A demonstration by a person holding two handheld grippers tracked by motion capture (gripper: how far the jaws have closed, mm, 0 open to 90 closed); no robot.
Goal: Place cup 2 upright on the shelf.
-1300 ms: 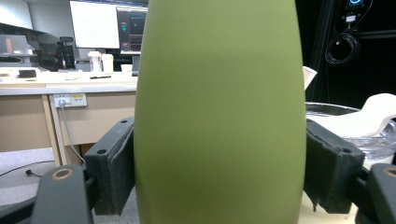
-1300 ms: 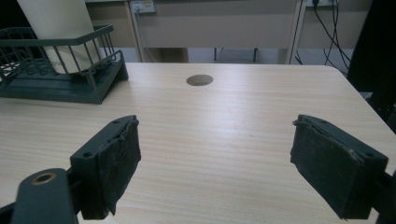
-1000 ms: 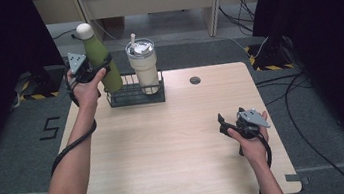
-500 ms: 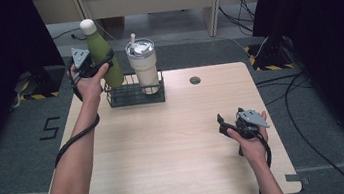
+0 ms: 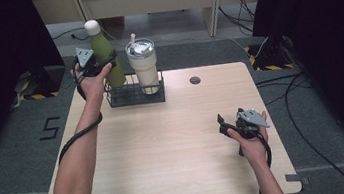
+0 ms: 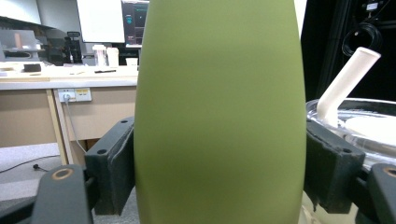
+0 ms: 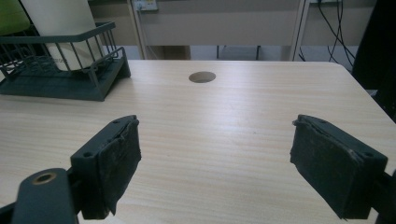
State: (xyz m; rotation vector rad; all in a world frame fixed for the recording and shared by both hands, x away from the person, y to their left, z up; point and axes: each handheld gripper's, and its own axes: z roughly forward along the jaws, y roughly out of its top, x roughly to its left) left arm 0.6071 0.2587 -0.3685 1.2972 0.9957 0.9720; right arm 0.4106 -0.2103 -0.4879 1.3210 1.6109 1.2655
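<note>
My left gripper (image 5: pixel 100 66) is shut on a green bottle (image 5: pixel 105 55) with a white cap, held at the left end of a dark wire basket (image 5: pixel 134 96). The bottle leans slightly, cap to the left. I cannot tell whether its base rests in the basket. In the left gripper view both pads press the green bottle's (image 6: pixel 219 116) sides. A cream tumbler (image 5: pixel 144 70) with a clear lid and a straw (image 6: pixel 345 84) stands in the basket's right half. My right gripper (image 5: pixel 224 125) hovers open over the table's right side, nothing between its jaws (image 7: pixel 229 172).
The wooden table (image 5: pixel 166 148) has a round cable hole (image 5: pixel 195 80) near its far edge. The right gripper view shows the basket (image 7: pixel 60 74) and tumbler (image 7: pixel 56 23) at upper left and the hole (image 7: pixel 202 77) ahead. Cables lie on the floor to the right.
My left gripper has carried the green bottle slightly up and to the right, closer to the tumbler. The right gripper has stayed where it was.
</note>
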